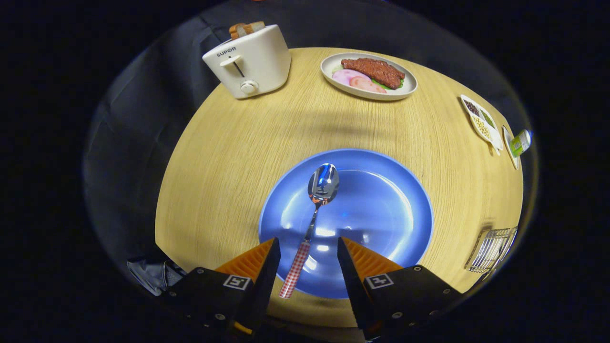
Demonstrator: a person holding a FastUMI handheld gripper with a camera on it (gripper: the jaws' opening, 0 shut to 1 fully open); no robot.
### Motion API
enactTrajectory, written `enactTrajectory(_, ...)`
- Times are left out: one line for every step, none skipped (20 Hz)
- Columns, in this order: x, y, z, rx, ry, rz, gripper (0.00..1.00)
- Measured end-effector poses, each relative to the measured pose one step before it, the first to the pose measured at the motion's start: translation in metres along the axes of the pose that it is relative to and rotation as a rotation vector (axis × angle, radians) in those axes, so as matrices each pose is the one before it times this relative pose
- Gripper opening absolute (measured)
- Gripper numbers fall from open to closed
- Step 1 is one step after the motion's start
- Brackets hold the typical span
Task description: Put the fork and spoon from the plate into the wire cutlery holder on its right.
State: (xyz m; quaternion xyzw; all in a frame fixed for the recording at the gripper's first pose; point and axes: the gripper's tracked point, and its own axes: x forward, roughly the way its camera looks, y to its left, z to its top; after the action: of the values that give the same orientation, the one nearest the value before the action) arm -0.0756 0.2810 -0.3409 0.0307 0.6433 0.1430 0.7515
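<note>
Spoon [312,224] handle between parted tool [307,250] fingers

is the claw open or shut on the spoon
Open. The claw straddles the spoon handle on the blue plate, with gaps on both sides of it.

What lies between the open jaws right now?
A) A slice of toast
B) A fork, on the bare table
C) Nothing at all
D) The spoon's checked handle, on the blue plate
D: the spoon lies on the blue plate, its checked handle between the open jaws of the gripper, neither finger touching it.
</note>
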Motion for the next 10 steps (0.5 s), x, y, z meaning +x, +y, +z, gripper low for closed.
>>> enactTrajectory(0.00298,-0.00039,-0.00277,0.00612,0.02210,-0.00217,0.71)
enactTrajectory(0.00271,-0.00313,-0.00427,0.00924,0.02438,-0.01415,0.65)
enactTrajectory(0.00289,-0.00178,-0.00377,0.01554,0.02555,-0.00922,0.61)
enactTrajectory(0.00185,-0.00125,-0.00370,0.02229,0.01923,-0.01271,0.52)
enactTrajectory(0.00299,0.00247,-0.00346,0.01268,0.01094,0.00594,0.46)
enactTrajectory(0.00093,0.00048,-0.00296,-0.00519,0.01277,-0.00166,0.32)
enactTrajectory(0.00152,-0.00242,-0.00189,-0.01376,0.00336,-0.00202,0.24)
enactTrajectory(-0.00004,-0.00195,-0.00162,-0.00982,0.00214,-0.00119,0.16)
enactTrajectory(-0.00098,-0.00019,-0.00031,-0.00504,0.00439,0.00534,0.14)
enactTrajectory(0.00082,0.00062,-0.00164,0.00148,0.00600,0.01154,0.11)
